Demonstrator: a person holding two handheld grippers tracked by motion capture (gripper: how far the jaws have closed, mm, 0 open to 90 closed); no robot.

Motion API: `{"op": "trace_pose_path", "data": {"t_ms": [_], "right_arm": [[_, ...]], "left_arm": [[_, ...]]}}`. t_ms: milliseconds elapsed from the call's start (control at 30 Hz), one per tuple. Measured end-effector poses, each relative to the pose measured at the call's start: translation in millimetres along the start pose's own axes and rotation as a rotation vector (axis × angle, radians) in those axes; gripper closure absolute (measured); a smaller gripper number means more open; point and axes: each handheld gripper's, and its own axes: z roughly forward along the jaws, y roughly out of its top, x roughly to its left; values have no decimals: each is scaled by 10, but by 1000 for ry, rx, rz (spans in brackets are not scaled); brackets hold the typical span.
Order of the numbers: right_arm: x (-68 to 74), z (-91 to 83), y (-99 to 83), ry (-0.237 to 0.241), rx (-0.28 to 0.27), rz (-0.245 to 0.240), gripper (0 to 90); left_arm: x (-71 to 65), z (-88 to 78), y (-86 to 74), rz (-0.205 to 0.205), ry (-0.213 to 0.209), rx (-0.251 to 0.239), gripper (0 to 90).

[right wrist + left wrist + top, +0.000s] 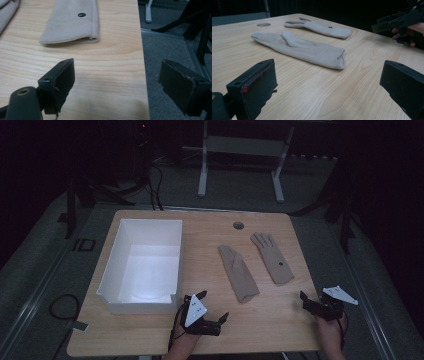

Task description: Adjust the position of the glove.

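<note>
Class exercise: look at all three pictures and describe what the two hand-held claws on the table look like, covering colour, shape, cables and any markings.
Both are black two-jaw tools. The left claw carries a pale grey three-cornered plate with small dark dots, and a dark cable trails back from it. The right claw has a similar grey plate and a cable by the hand. Up close, the jaws are blocky black slabs; one left pad shows a reddish edge, one right pad looks frayed.

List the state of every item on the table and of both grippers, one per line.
White open-topped rectangular box: upright, empty.
Beige fabric glove with closed fingers: lying flat, untouched.
Beige fabric glove with spread fingers and a dark dot: lying flat, untouched.
Left gripper: open, holding nothing, near the table's front edge.
Right gripper: open, holding nothing, short of the dotted glove's cuff.
</note>
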Motion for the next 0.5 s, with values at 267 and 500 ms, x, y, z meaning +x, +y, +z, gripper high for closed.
{"op": "trace_pose_path", "data": {"t_ms": [267, 500], "right_arm": [[-46, -14, 88, 31, 53, 7, 111], [-64, -194, 341, -24, -1, -13, 124]], "left_arm": [[6, 1, 1, -5, -7, 0, 11], [1, 1, 1, 0, -6, 1, 11]]}}
